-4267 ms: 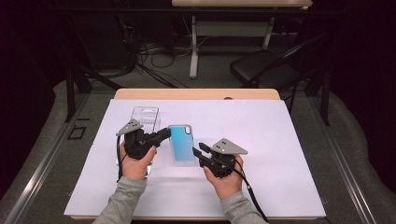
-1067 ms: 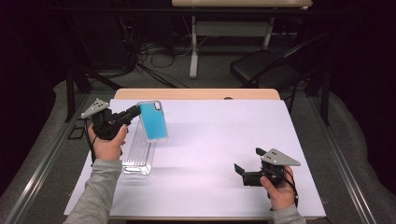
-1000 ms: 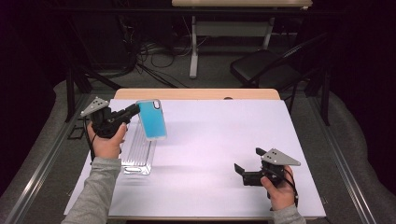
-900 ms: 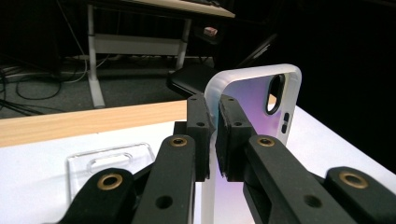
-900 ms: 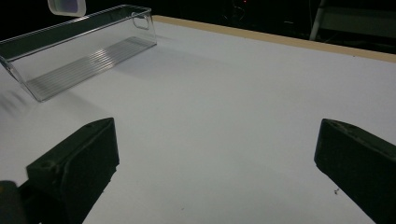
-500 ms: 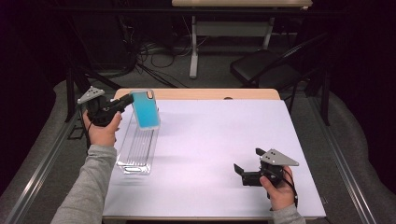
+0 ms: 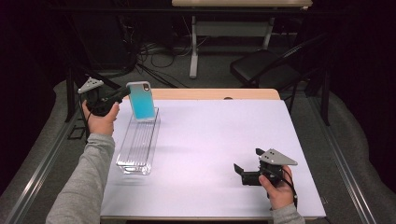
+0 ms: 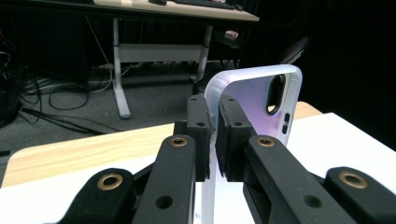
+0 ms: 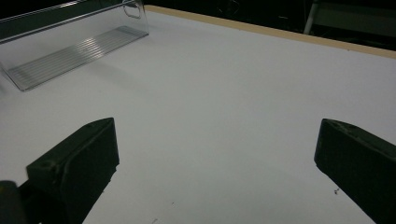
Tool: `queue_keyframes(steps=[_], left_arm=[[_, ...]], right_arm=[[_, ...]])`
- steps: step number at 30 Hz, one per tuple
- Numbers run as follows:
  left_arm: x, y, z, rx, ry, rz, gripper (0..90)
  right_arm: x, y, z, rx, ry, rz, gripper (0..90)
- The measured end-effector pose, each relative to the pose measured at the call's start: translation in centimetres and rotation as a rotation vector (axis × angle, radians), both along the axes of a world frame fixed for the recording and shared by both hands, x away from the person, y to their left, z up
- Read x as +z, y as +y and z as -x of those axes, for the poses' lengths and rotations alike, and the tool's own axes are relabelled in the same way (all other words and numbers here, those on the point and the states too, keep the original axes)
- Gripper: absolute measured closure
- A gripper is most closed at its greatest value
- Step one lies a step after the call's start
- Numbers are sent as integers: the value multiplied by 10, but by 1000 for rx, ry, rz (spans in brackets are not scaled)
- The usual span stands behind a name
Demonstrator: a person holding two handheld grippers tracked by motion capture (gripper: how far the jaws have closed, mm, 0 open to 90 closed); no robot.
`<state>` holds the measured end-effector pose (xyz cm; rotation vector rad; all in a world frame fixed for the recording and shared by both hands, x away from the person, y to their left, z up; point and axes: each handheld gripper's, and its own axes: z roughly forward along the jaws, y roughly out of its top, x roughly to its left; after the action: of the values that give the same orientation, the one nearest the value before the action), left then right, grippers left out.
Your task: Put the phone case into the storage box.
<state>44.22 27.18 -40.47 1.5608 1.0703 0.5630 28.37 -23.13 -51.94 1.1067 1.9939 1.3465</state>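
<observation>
Phone case upright, edge pinched in left gripper jaws

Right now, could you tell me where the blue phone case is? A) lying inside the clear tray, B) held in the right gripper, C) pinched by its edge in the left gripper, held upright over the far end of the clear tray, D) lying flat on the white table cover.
C: the left gripper has its jaws shut on the edge of the phone case, which stands upright above the far end of the clear tray.

Left gripper holds phone case above clear tray.
</observation>
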Motion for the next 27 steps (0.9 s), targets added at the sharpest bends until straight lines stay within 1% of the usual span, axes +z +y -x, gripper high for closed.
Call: queue_keyframes(steps=[7, 10, 11, 16, 20, 24, 27], left_arm=[[3, 4, -9, 6, -11, -5, 850], [2, 6, -13, 16, -18, 5, 851], [2, 8, -14, 15, -17, -1, 851], [-4, 11, -21, 28, -6, -4, 851], [-10, 11, -27, 22, -5, -9, 851], [-15, 11, -33, 26, -1, -33, 851], [-18, 10, -36, 21, -4, -30, 851]], right_arm=[[0, 0, 0, 1, 3, 3, 0], [0, 0, 0, 2, 4, 4, 0], [-1, 0, 0, 2, 4, 5, 0], [-1, 0, 0, 2, 6, 5, 0], [-1, 0, 1, 1, 6, 3, 0], [-1, 0, 1, 0, 6, 4, 0], [-1, -1, 1, -2, 4, 4, 0]])
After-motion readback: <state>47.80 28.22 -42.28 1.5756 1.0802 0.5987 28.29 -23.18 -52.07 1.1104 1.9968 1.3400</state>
